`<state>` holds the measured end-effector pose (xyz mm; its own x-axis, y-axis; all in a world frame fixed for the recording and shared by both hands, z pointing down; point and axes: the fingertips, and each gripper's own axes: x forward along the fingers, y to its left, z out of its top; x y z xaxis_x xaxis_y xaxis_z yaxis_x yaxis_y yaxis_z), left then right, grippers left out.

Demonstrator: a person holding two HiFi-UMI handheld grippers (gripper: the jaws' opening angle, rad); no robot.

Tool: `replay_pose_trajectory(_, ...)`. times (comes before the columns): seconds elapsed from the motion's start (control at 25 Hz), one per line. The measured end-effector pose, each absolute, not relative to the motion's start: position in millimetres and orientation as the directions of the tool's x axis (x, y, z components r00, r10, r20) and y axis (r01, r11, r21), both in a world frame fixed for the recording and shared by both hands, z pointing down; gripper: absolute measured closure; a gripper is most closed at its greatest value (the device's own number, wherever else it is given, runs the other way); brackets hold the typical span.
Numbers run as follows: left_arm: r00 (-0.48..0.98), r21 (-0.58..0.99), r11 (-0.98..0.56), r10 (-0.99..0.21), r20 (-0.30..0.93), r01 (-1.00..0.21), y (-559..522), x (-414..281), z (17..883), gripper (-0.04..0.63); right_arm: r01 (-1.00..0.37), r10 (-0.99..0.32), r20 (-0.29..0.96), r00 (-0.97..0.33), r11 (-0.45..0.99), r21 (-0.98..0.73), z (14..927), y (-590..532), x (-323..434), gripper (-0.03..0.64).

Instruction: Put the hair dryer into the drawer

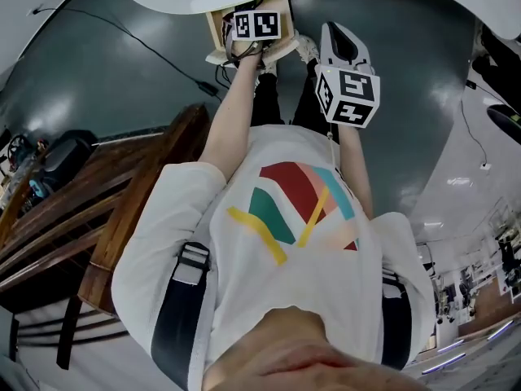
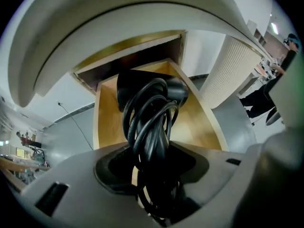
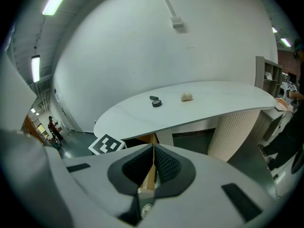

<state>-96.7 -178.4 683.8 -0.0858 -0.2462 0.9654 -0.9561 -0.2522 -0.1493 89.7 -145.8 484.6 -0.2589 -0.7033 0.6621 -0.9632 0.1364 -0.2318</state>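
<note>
The black hair dryer (image 2: 147, 90), its cord (image 2: 151, 127) wound in loops around it, hangs nose-down between the jaws of my left gripper (image 2: 152, 172), which is shut on it. Right under it lies the open wooden drawer (image 2: 202, 125), pulled out from beneath the white table top. In the head view the left gripper's marker cube (image 1: 256, 24) sits over the drawer (image 1: 216, 32), hiding the dryer. My right gripper (image 3: 153, 161) is shut with nothing in it; it stays to the right of the drawer (image 1: 340, 32).
The white oval table top (image 3: 199, 106) carries a small dark round thing (image 3: 156, 102) and a pale lump (image 3: 186, 97). A ribbed white column (image 2: 228, 75) stands right of the drawer. Dark wooden furniture (image 1: 134, 210) stands at my left; a black cable (image 1: 138, 43) crosses the floor.
</note>
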Motion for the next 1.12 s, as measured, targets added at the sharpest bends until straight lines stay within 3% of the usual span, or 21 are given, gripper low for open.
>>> replay_pose_trajectory(0.36,-0.062,-0.112,-0.164,-0.280,0.958,-0.980,-193,-99,705,0.396,-0.958,-0.675,0.681,-0.285,0.181,-0.222,493,-138,73,0.606)
replay_pose_trajectory(1.12,-0.139,-0.241,-0.226,-0.391,0.910,-0.944,-215,-99,743,0.394,-0.956,-0.638,0.713,-0.291,0.210,-0.202,526,-135,67,0.606)
